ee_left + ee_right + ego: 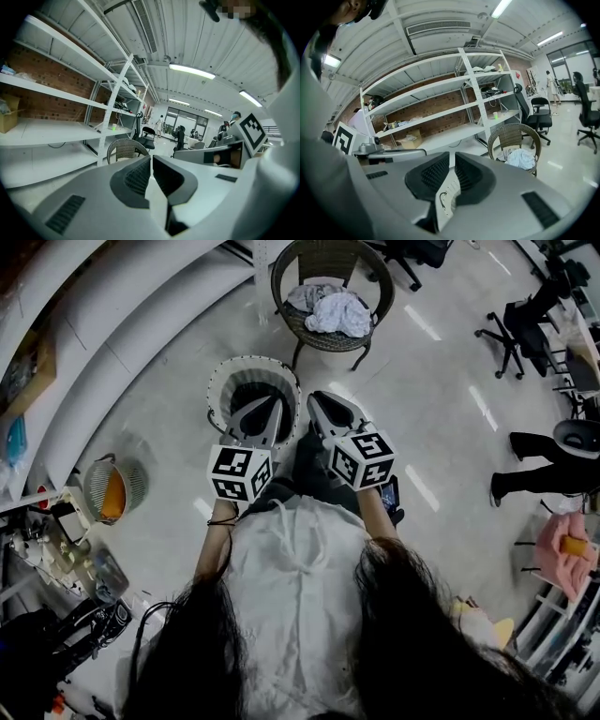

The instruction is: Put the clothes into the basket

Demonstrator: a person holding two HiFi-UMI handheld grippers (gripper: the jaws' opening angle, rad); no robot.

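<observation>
A pile of pale clothes (333, 310) lies on the seat of a wicker chair (373, 277) at the top of the head view. In the right gripper view the clothes (520, 158) show ahead on the chair (513, 138). A round white-rimmed basket (221, 376) stands on the floor between me and the chair. My left gripper (277, 401) hangs over the basket's near side, shut and empty (151, 161). Beside it, my right gripper (317, 399) is also shut with nothing in it (452, 161).
White shelving (112, 324) curves along the left. A small mesh basket with orange inside (112, 491) sits on the floor at left. Office chairs (511, 334) and a person's legs (534, 465) are at the right. Bare floor lies around the wicker chair.
</observation>
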